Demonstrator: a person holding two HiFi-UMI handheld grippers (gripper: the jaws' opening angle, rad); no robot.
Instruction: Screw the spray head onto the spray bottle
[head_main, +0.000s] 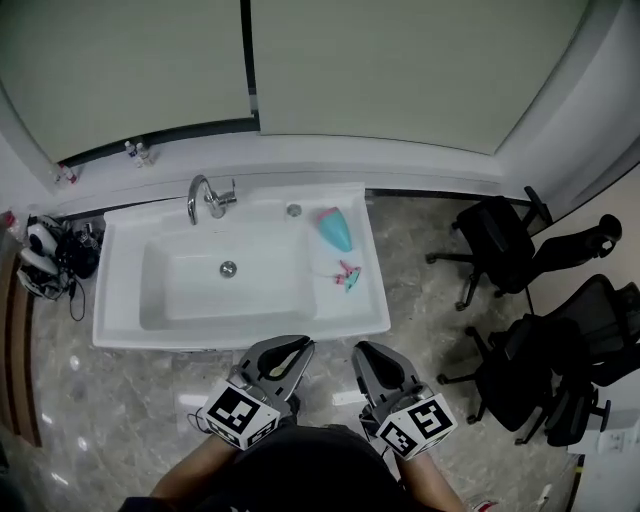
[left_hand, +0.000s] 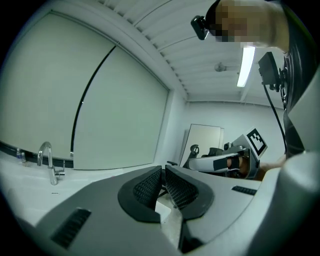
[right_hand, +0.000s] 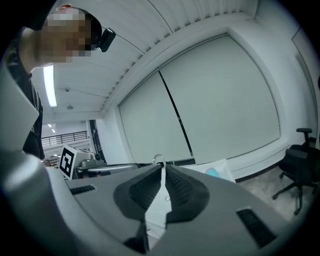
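Note:
A teal spray bottle (head_main: 335, 228) lies on its side on the right ledge of the white sink (head_main: 120, 300). A pink and teal spray head (head_main: 347, 275) lies just in front of it on the same ledge. Both grippers hover below the sink's front edge, close to my body. My left gripper (head_main: 290, 343) is shut and empty. My right gripper (head_main: 362, 349) is shut with nothing in it. In the right gripper view the gripper (right_hand: 162, 167) points toward the sink, and the bottle (right_hand: 213, 172) peeks out to the right of the jaws. The left gripper (left_hand: 163, 168) shows its jaws pressed together.
A chrome tap (head_main: 203, 196) stands at the sink's back edge, with a drain (head_main: 228, 268) in the basin. Black office chairs (head_main: 500, 245) stand on the marble floor to the right. Cables and gear (head_main: 45, 255) lie left of the sink. Small bottles (head_main: 138, 152) sit on the window sill.

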